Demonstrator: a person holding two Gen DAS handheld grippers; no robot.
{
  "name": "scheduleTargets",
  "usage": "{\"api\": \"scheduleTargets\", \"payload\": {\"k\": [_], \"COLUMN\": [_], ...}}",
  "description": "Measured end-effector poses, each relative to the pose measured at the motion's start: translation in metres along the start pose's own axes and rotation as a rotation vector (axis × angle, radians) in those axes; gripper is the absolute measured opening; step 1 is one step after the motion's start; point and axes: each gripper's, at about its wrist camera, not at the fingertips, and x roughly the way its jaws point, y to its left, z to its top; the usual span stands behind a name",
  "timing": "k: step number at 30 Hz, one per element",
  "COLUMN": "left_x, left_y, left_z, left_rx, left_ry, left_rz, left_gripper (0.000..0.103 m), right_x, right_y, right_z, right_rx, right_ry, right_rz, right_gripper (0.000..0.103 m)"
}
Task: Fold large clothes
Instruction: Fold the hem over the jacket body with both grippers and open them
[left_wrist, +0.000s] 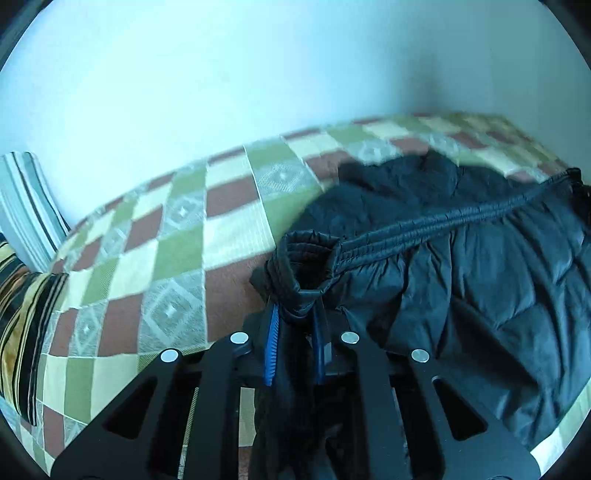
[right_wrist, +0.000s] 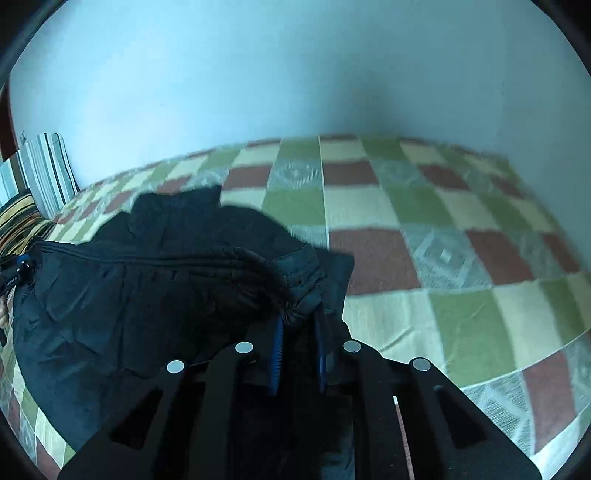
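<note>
- One black quilted puffer jacket (left_wrist: 461, 258), near on the bed.
- One green, cream and brown checked blanket (right_wrist: 424, 229).
- Two striped cushions (left_wrist: 26, 206), far left.
- Two black grippers (left_wrist: 295, 317).

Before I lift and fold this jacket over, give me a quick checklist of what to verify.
1. Left hand-held gripper shut on the black puffer jacket hem: ok.
2. Right hand-held gripper shut on the jacket's other hem corner: ok.
3. Elastic hem stretched between both grips: ok.
4. Checkered bedspread free beyond the jacket for the fold: ok.
5. Sleeves lying flat: cannot tell, the far part is blurred.
6. Pillows away from the jacket: ok.
</note>
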Motion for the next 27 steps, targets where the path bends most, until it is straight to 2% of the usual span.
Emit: {"api": "scheduleTargets", "payload": {"k": [3,7,15,21,27], "left_x": [-0.010,-0.006,0.058,0.117,0.166], "left_y": [0.006,0.014,0.024,0.026,0.017], "left_z": [0.014,0.043,0.092,0.095,0.075], "left_rx": [-0.033,-0.067,-0.095,-0.100,-0.062], "left_ry": [-0.038,-0.062,-0.005,0.081,0.169], "left_rz": [0.014,0.058,0.171,0.224,0.258], "left_gripper": [0.015,0.014,0.014,0.014,0.014], "right_x": [-0.012,-0.002,0.078,0.146,0.196], "right_y": [0.003,0.005,0.003,0.004,-0.002], "right_z": [0.018,0.051,0.113,0.113,0.095], "right_rx": [-0.008,-0.008,0.028,0.033,0.040], "right_ry": [-0.059,-0.094,-0.058,0.039,0.152], "right_rz": [-0.008,-0.013,-0.055,-0.104,-0.132], "right_gripper": [0.014,0.014,0.014,0.014,0.014]}}
